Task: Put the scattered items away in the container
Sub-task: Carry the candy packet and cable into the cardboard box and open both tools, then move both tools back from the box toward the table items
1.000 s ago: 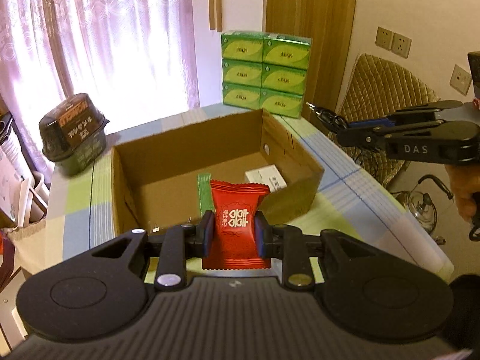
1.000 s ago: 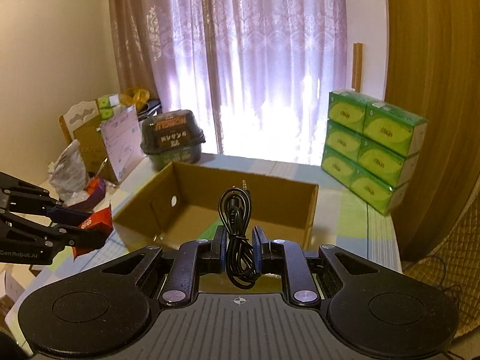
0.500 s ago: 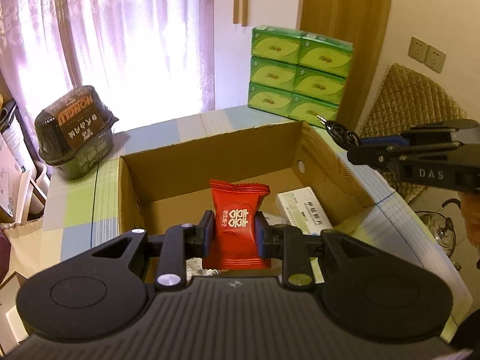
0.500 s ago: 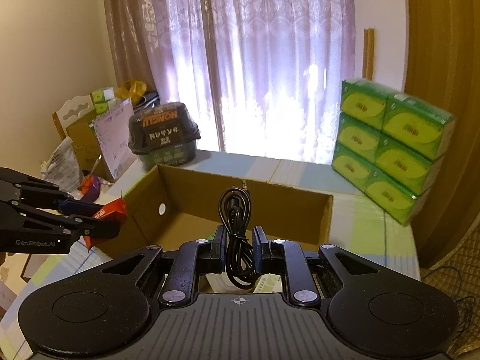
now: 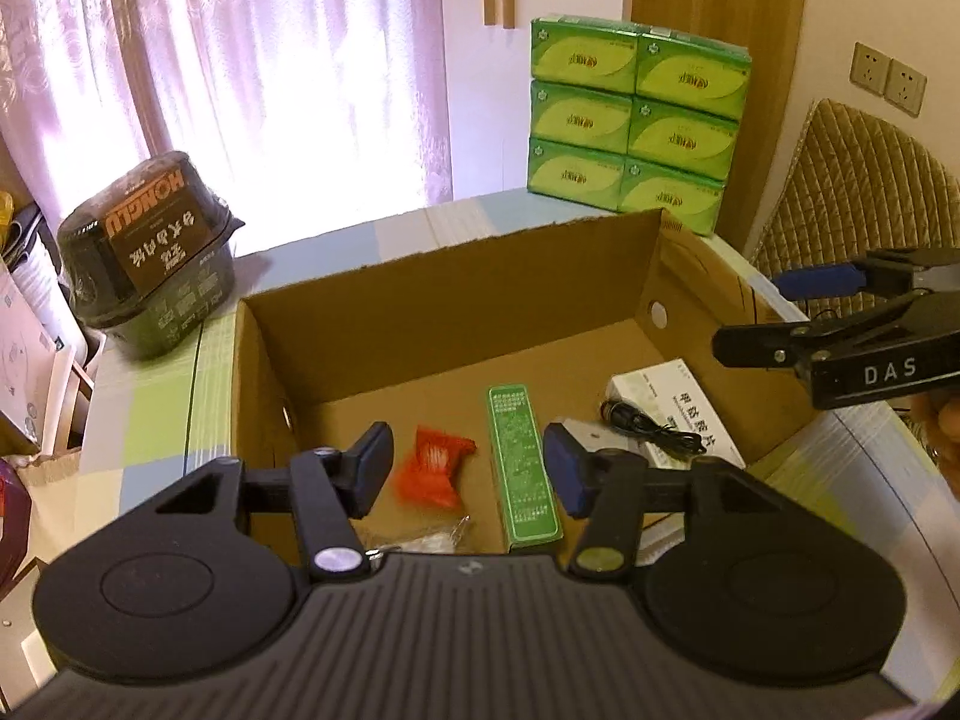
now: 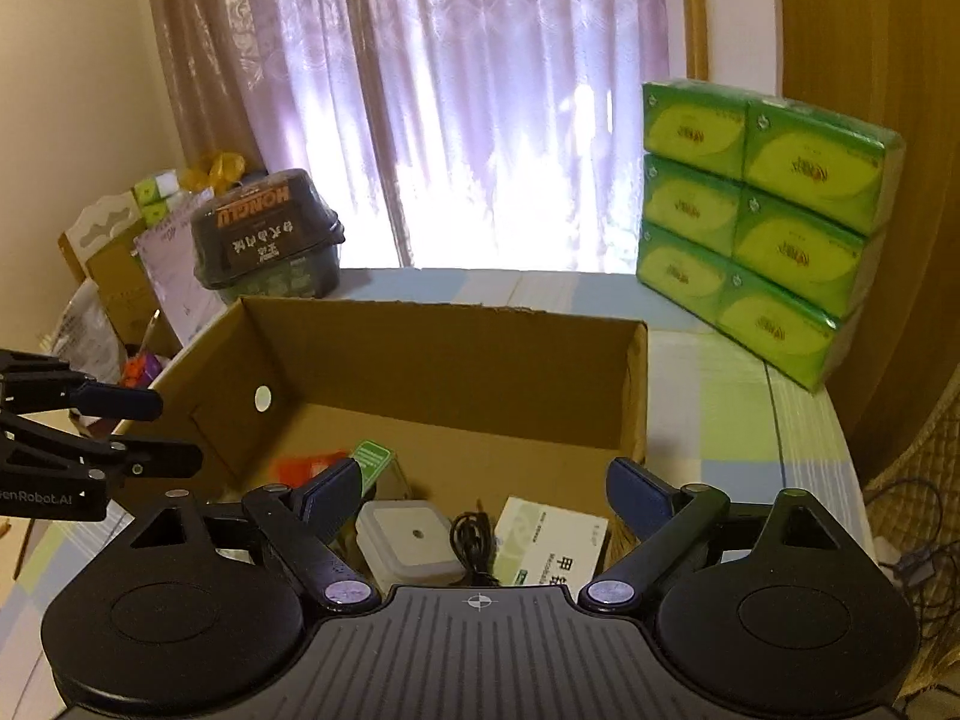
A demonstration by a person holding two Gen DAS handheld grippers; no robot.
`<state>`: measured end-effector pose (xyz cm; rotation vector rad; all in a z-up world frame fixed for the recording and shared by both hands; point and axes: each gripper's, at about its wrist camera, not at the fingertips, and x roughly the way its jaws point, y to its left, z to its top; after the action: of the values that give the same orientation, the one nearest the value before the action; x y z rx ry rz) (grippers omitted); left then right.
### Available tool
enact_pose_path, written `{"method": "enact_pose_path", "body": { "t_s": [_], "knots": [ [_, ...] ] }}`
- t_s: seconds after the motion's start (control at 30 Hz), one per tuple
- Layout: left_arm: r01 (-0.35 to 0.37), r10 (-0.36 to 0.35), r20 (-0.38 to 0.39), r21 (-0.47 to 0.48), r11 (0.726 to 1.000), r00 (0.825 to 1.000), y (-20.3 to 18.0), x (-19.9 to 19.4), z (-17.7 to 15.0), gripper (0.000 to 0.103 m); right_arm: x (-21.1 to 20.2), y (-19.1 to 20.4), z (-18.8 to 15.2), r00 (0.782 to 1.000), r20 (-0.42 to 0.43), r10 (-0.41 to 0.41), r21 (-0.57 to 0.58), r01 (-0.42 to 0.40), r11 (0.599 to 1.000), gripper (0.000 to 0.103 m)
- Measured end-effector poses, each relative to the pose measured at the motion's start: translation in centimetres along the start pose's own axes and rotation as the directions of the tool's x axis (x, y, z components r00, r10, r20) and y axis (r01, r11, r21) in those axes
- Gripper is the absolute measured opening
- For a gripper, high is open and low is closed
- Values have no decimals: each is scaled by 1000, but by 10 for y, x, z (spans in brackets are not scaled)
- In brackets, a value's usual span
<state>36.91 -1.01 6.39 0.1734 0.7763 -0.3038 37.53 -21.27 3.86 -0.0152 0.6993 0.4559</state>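
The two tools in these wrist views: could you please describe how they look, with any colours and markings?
Both are matte black plastic. The left tool has a ribbed body, two round discs, silver pivot screws and dark blue finger pads. The right tool is built the same way, with a small crosshair mark. From the side, one arm reads "DAS" in white, the other "GenRobot.AI".

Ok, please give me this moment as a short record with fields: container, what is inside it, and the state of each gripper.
container: open cardboard box on the table
inside: red candy packet, long green box, black cable on white medicine box, small white square container
left gripper: open, empty, over the box
right gripper: open, empty, over the box
beside: green tissue packs
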Motion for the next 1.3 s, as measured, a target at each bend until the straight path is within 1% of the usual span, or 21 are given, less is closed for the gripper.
{"method": "enact_pose_path", "body": {
  "t_s": [0.13,0.27,0.43,0.53,0.63,0.7,0.8,0.93,1.07,1.17,1.3],
  "knots": [
    [-4,4,-4,-2,1000,1000,2,-6,-3,50,-9,-3,-1,1000,14,-1,18,1,1000,94],
    [0,0,-1,-12,1000,1000,3,-18,-5,50,-23,2,-2,1000,28,-1,7,1,1000,94],
    [8,-8,10,-15,1000,1000,-1,-40,-12,51,-50,15,-12,998,54,28,-6,-28,1000,94],
    [19,-18,23,-27,999,1000,-3,-57,-22,53,-69,23,-27,997,65,49,-11,-48,999,95],
    [24,-23,28,-30,999,999,-6,-73,-35,55,-85,32,-47,996,60,63,-22,-61,998,95],
    [29,-28,31,-40,999,999,-9,-84,-46,58,-93,38,-62,996,52,68,-28,-66,997,95],
    [43,-41,32,-58,997,999,-14,-99,-64,64,-102,47,-86,997,28,76,-26,-76,997,95],
    [48,-47,19,-72,996,999,-22,-115,-86,65,-111,53,-113,997,-5,76,1,-76,997,95],
    [44,-44,2,-76,996,999,-31,-126,-104,67,-125,59,-133,997,-20,80,-5,-80,997,95],
    [36,-37,-12,-75,997,999,-38,-133,-116,71,-134,61,-144,996,-31,87,-5,-87,996,95],
    [34,-36,-29,-88,996,999,-46,-139,-125,73,-142,61,-156,994,-48,95,-7,-96,995,95]
  ]
}}
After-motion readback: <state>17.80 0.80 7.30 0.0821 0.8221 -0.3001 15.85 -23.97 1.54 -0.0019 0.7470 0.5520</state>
